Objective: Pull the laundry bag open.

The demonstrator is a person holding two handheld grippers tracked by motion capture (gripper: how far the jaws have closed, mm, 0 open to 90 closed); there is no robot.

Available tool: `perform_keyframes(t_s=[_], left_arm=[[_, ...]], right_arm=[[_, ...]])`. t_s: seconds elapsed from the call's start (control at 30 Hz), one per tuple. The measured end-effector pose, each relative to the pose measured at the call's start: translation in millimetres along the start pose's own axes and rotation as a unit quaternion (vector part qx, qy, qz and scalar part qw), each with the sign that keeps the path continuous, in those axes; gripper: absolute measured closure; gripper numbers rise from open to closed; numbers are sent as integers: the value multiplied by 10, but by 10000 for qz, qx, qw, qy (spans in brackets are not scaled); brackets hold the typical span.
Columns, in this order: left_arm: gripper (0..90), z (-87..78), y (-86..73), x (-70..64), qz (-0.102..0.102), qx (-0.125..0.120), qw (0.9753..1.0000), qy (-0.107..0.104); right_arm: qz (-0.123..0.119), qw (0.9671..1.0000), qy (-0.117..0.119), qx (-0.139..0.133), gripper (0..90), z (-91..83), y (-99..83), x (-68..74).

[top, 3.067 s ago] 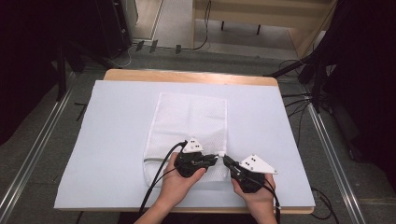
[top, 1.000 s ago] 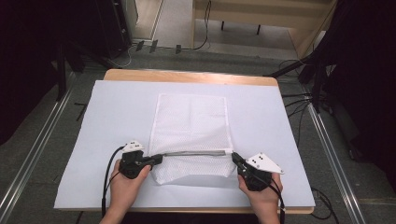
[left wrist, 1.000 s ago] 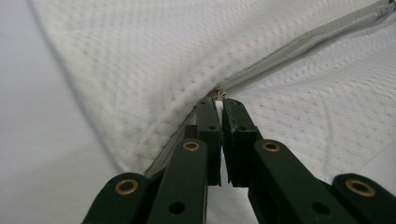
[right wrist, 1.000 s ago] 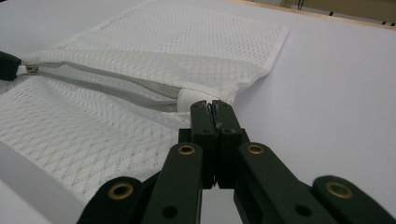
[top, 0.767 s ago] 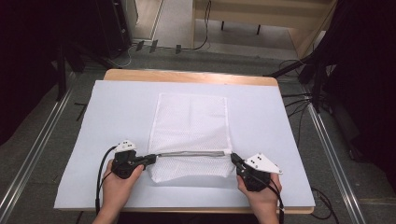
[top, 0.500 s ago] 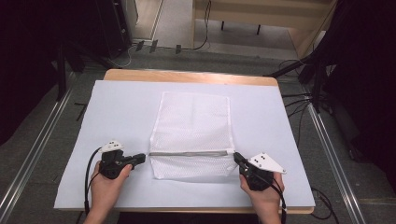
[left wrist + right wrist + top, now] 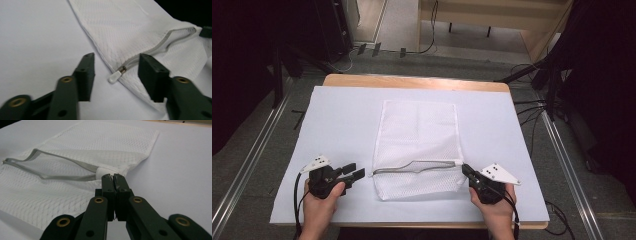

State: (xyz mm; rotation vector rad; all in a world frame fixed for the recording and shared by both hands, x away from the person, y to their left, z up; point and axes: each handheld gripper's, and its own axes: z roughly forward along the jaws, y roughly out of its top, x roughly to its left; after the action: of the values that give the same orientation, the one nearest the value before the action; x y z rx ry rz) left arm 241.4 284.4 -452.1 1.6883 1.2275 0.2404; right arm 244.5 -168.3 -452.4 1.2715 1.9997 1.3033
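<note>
A white mesh bag (image 7: 418, 145) lies flat in the middle of the table, its grey zipper (image 7: 417, 165) run open across the near part. The white zipper pull (image 7: 115, 77) rests at the bag's left edge, between my open left jaws without touching them. My left gripper (image 7: 354, 171) stands open just left of the bag. My right gripper (image 7: 466, 170) is shut on the bag's right edge at the end of the zipper (image 7: 75, 168), pinching the white fabric tab (image 7: 102, 172).
A pale sheet (image 7: 332, 120) covers the wooden table (image 7: 412, 81). Cables (image 7: 532, 105) and dark stands lie on the floor beyond the right and far edges.
My left gripper pulled the zipper pull leftward across the bag, let it go and opened, then drew back a little to the left. The right gripper held its place.
</note>
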Motion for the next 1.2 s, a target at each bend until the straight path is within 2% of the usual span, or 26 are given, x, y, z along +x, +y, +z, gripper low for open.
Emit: perform_keyframes(t_s=[0.1, 0.23, 0.37, 0.47, 0.53, 0.7, 0.87, 0.93, 1.07, 1.13, 1.2], left_arm=[[313, -36, -14, -27, 102, -103, 9999, 93], [246, -55, -32, -29, 87, -190, 9997, 94], [216, -52, -40, 12, 37, -202, 9997, 102], [199, -63, -39, 34, 95, -242, 9996, 81], [166, -90, -35, 48, 203, -289, 9994, 19], [159, -134, -27, 91, 229, -410, 9989, 53], [153, -163, -22, 130, 368, -395, 9980, 330], [135, -176, -23, 138, 463, -410, 9975, 329], [120, -206, -15, 151, 620, -441, 9959, 482], [95, -217, -14, 169, 623, -444, 9959, 486], [94, -234, -12, 196, 609, -462, 9956, 537]], right_arm=[[71, 9999, 135, 37, 769, 18, -13, -20], [249, 9996, 82, -102, 530, 10, -3, -63], [368, 9992, -135, -126, 447, -29, 2, -147], [402, 9988, -235, -154, 423, -65, -15, -214], [442, 9985, -273, -174, 404, -98, -29, -262], [466, 9979, -399, -224, 346, -174, -51, -390], [540, 9976, -334, -283, 299, -269, -72, -498], [554, 9975, -323, -302, 273, -317, -77, -535], [638, 9969, -285, -355, 242, -401, -101, -641], [682, 9965, -323, -367, 237, -426, -122, -693], [636, 9963, -495, -307, 237, -440, -142, -731]])
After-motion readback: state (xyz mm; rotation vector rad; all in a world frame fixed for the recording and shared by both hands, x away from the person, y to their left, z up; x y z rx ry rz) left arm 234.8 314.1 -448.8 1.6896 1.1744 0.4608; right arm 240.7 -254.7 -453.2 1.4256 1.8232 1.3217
